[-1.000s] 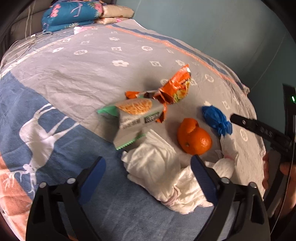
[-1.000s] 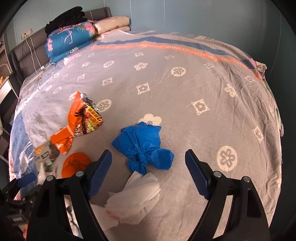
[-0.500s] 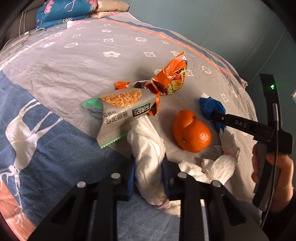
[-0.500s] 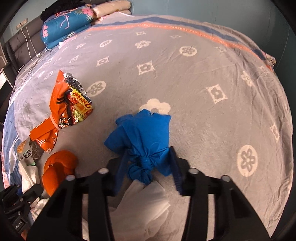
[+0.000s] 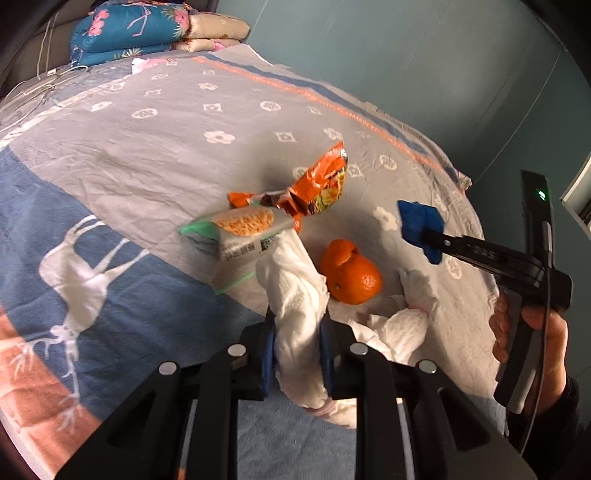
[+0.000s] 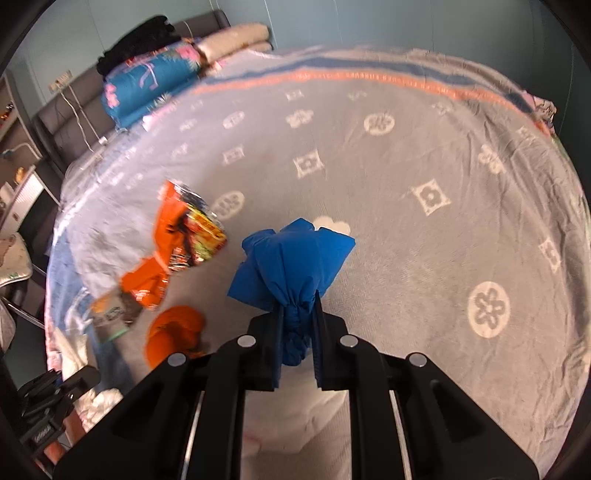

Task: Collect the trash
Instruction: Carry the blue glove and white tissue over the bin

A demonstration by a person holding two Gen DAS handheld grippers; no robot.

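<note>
Clamping a crumpled white tissue point(image 5: 295, 314), the left gripper point(image 5: 297, 354) has its blue pads pressed narrow against the wad on both sides, its jaws having just been closing with the tissue between them; the tissue's upper end leans against a grey and green snack packet point(image 5: 240, 232). The right gripper point(image 6: 298, 332) has likewise just been closing and now pinches the knotted neck of a blue bag point(image 6: 291, 266), whose puffed body sticks out beyond the fingertips; in the left wrist view the same bag point(image 5: 421, 221) hangs at the tip of that gripper, with the person's right hand point(image 5: 532, 336) around its handle. All of this sits on a bed point(image 5: 147, 147) covered by a grey patterned blanket, toward its right edge as the left camera sees it. Between the two grippers lie an orange point(image 5: 351, 273), more white tissue point(image 5: 402, 325) and a torn orange wrapper point(image 5: 317, 188) touching the snack packet. Folded quilts point(image 5: 133, 29) are stacked at the far corner of the bed.
</note>
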